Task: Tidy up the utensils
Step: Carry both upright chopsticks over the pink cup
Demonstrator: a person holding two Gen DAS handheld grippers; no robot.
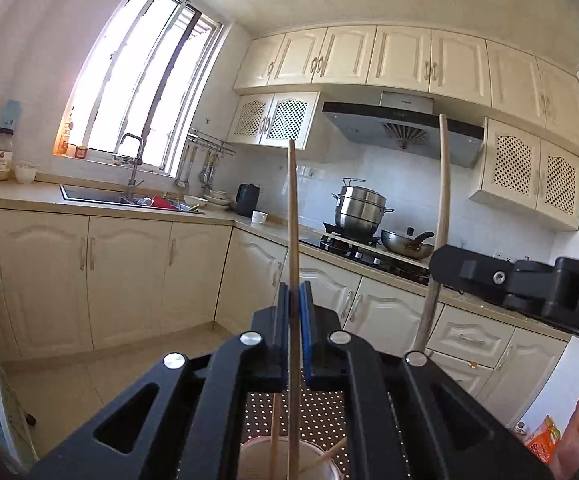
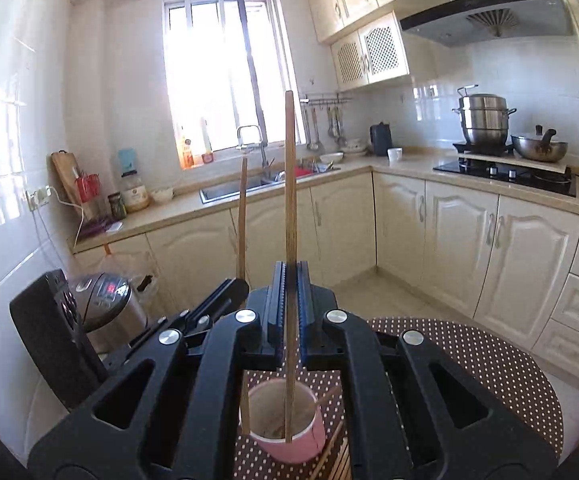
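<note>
At six o'clock below both grippers sits the pink cup [image 2: 289,424] — left gripper [image 1: 294,300] and right gripper [image 2: 289,280] each clamp one upright chopstick [image 2: 289,184], pointing twelve o'clock.

I count 2 grippers, left gripper [image 1: 294,300] and right gripper [image 2: 291,280], w/ 1 upright chopstick [image 1: 294,240] pinched between the left jaws and 1 second chopstick [image 2: 290,200] between the right jaws. Below the jaws: 1 pink cup [image 2: 289,440], approx 1 loose stick [image 2: 327,398] leaning inside it, plus a few more sticks [image 2: 335,454] flat beside it, exact no. unclear. Ahead of the jaws: 1 steamer pot [image 2: 483,118], 1 wok [image 2: 539,148].
</note>
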